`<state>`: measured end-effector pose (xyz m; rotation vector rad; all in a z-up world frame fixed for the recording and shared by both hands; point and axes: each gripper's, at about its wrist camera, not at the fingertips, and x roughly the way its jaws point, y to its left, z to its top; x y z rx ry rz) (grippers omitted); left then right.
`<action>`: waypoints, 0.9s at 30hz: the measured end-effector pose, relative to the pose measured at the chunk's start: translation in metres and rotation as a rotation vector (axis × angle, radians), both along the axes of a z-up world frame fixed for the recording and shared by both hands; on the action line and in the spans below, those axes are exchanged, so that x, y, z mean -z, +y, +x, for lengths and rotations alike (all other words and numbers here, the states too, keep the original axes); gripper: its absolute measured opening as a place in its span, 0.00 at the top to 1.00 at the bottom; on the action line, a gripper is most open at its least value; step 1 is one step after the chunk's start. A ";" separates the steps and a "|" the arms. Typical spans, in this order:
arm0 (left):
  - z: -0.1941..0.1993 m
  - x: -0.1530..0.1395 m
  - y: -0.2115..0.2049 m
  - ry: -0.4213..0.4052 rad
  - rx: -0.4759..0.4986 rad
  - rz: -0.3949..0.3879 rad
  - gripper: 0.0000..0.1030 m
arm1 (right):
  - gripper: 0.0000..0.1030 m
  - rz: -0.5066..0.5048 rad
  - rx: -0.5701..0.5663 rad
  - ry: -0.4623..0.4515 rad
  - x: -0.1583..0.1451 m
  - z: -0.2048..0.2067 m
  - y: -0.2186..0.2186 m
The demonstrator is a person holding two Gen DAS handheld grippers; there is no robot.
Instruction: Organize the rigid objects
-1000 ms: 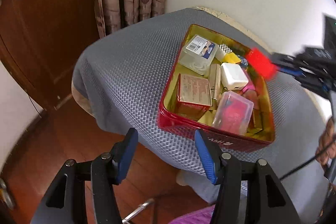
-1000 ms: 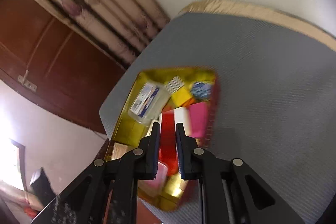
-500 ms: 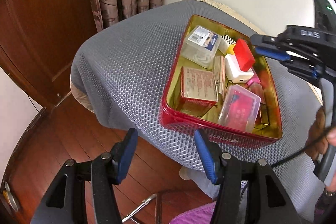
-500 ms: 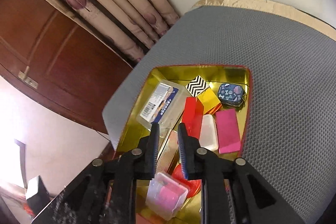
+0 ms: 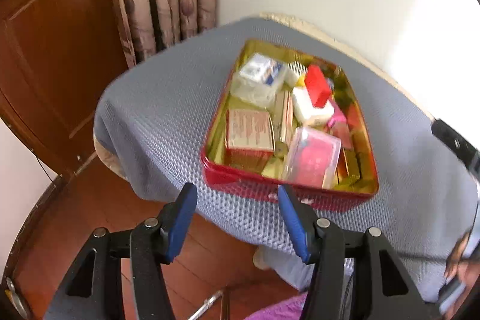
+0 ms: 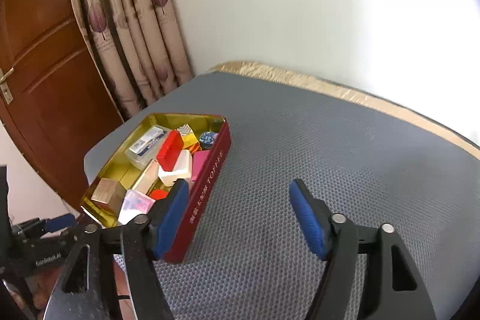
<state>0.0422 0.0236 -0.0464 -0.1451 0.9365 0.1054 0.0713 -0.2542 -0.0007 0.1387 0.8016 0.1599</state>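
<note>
daylit | wall [image 6: 300,4] glare upper right | slight blur | fisheye edges

The tin [image 6: 210,179] is glossy metal, gold inside, red outside. It sits on rough grey mesh cloth [image 6: 315,158]. The clear lidded box [image 5: 312,158] is plastic; the door [image 6: 45,55] is polished wood.

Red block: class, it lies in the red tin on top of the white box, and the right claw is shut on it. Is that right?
Not quite. The red block does lie on the white box in the red tin, but the right wrist view shows the right claw open and empty.
</note>
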 end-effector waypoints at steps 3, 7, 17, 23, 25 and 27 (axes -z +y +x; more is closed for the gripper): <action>-0.008 -0.010 0.001 -0.082 -0.027 0.023 0.44 | 0.03 0.012 0.017 -0.098 -0.010 -0.023 0.013; -0.018 -0.021 0.004 -0.171 -0.059 0.038 0.44 | 0.00 0.006 0.014 -0.180 -0.019 -0.043 0.036; -0.026 -0.030 0.003 -0.245 -0.057 0.074 0.44 | 0.00 -0.005 0.006 -0.194 -0.018 -0.054 0.057; -0.028 -0.031 -0.006 -0.255 -0.037 0.127 0.44 | 0.00 -0.021 0.019 -0.211 -0.022 -0.060 0.061; -0.028 -0.031 -0.007 -0.257 -0.032 0.127 0.44 | 0.00 -0.020 0.013 -0.218 -0.022 -0.062 0.062; -0.029 -0.032 -0.008 -0.262 -0.035 0.132 0.44 | 0.00 -0.019 0.014 -0.216 -0.022 -0.063 0.063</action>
